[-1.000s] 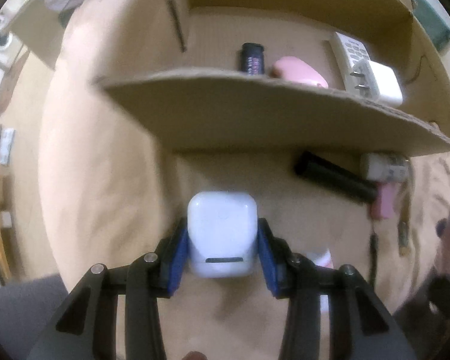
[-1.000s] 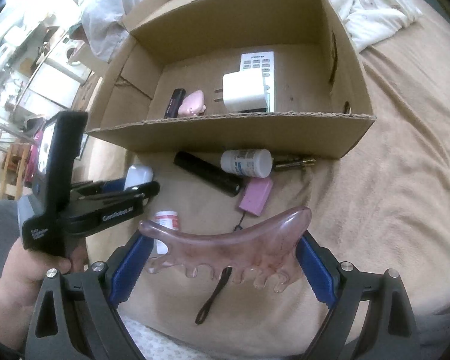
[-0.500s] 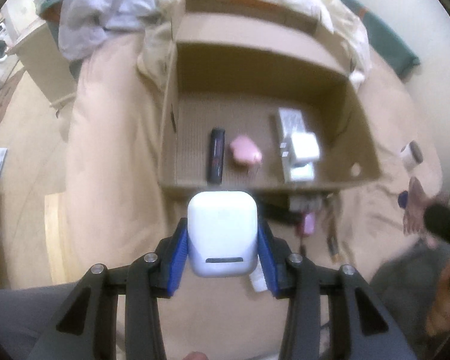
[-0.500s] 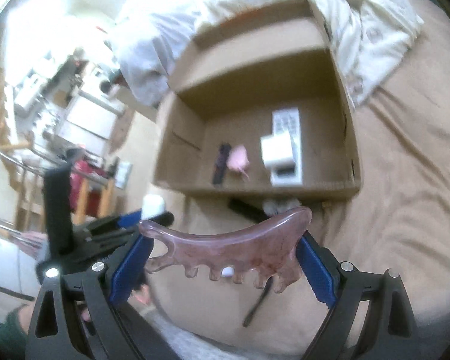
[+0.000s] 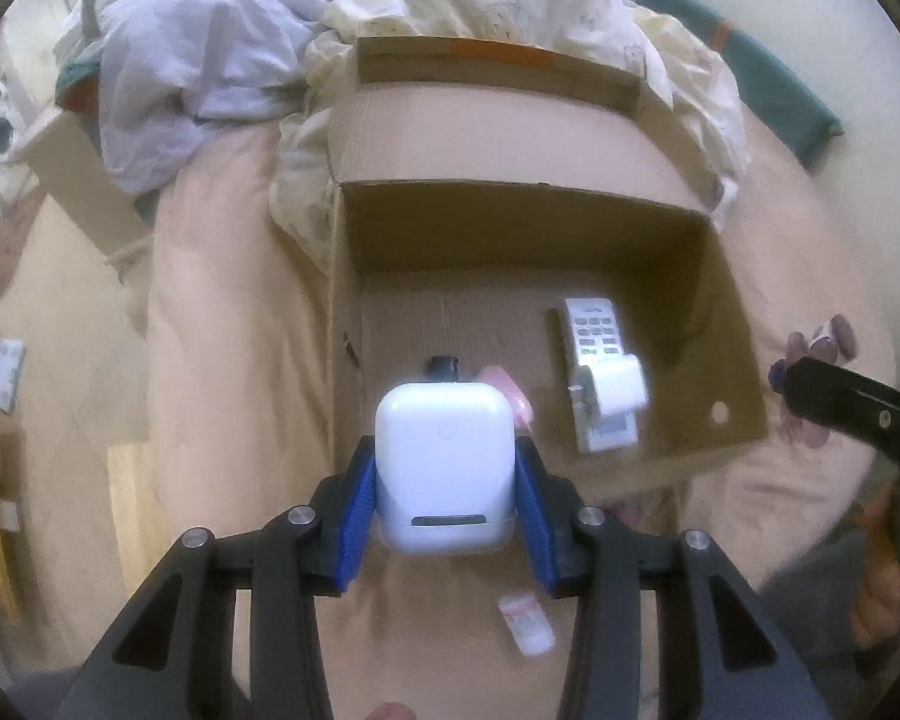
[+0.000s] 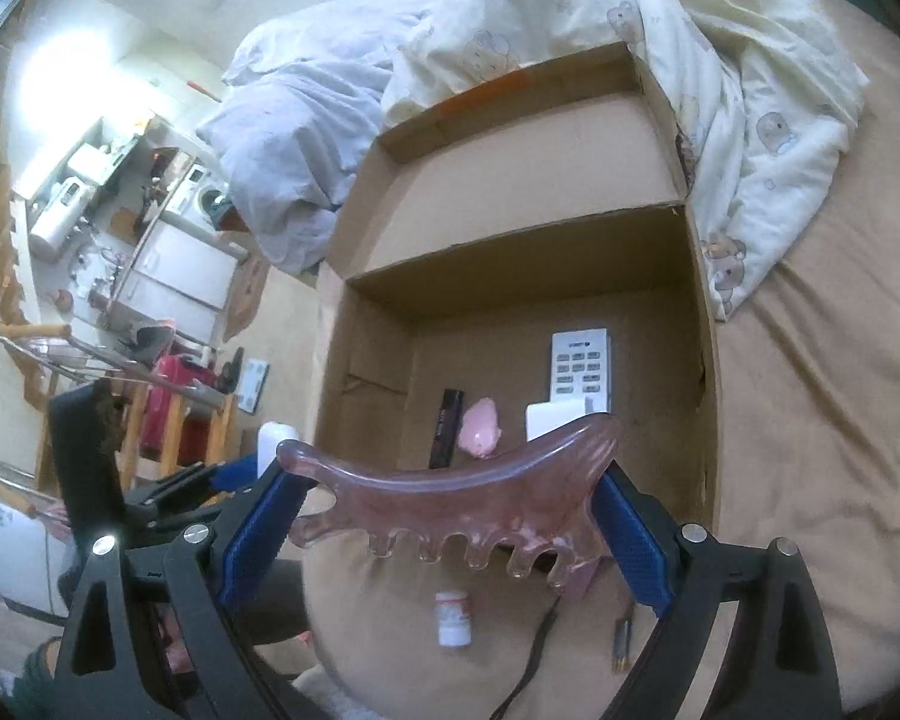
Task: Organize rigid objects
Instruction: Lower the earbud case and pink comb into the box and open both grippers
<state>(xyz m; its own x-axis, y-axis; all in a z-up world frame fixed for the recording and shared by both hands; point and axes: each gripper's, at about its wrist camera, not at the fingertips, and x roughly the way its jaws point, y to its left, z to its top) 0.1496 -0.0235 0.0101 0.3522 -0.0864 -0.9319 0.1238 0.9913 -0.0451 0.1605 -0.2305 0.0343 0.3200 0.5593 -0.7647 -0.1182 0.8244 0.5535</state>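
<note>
Blue pads of both grippers are clamped on objects above the bed, in front of the cardboard box (image 5: 744,324).

Left gripper (image 5: 447,483) holds a white case (image 5: 444,468) in a narrow grip; right gripper (image 6: 450,516) grips a pink comb-shaped scraper (image 6: 450,504) by its ends, jaws wide. Only the right view shows a small white bottle (image 6: 453,618) and maybe a cord on the sheet. Farther, inside the box, lie a black tube (image 6: 447,435), a pink piece (image 6: 481,435) and a remote (image 5: 594,336).
</note>
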